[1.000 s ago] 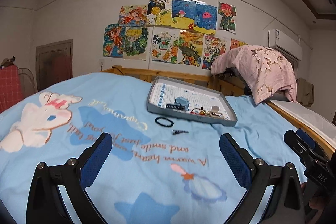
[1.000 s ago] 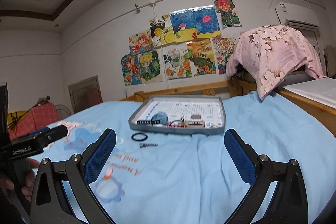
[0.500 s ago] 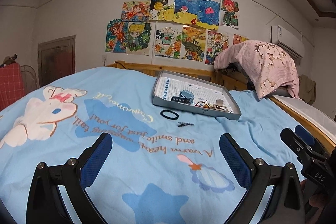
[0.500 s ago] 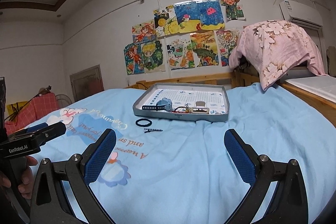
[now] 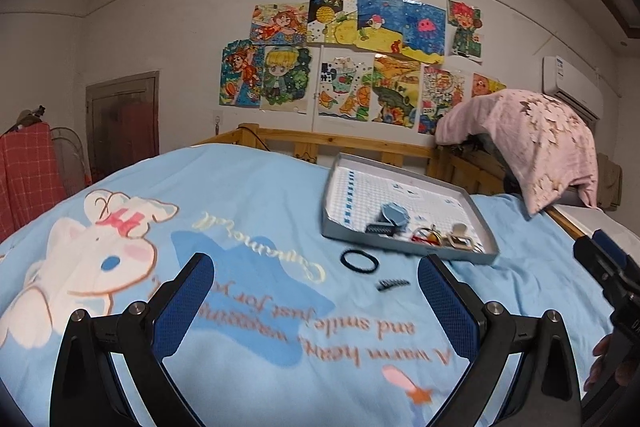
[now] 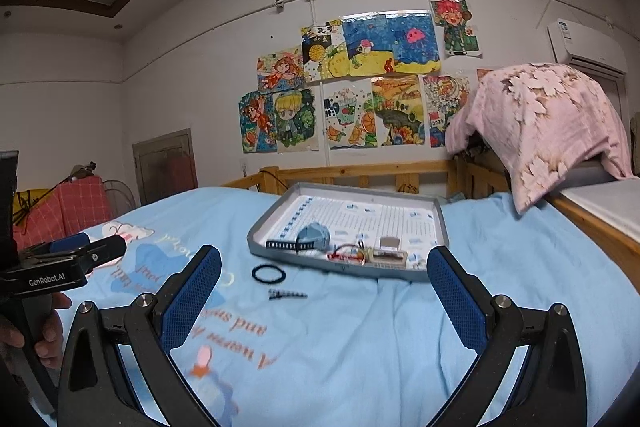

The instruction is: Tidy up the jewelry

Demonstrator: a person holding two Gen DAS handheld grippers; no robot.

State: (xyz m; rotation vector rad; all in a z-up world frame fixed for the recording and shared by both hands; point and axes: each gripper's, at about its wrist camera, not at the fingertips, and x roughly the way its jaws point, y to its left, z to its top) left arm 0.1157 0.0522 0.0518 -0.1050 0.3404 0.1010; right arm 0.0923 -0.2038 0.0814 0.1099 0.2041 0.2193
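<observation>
On the bed, over a light blue cover printed with a white cartoon animal and pink lettering, lies a shallow grey tray near the wooden headboard rail. Inside the tray, crowded along its near edge, are a blue watch with a dark strap, a red and gold tangle of small jewelry, and a pale clip-like piece; the finer details of these are too small to make out. Just outside the tray, on the cover, a black hair tie lies flat, and nearer to the cameras a small dark hair clip lies apart from it.

Both tools hover above the cover, well short of the tray. The left tool has its blue-padded fingers spread wide with nothing between them, and the right tool is likewise released and empty. In the right wrist view the left tool's black body shows at the left edge with a hand around its handle; in the left wrist view the right tool's body shows at the right edge.

Behind the bed, colourful drawings cover the white wall, and a pink flowered cloth is draped over something at the right.
</observation>
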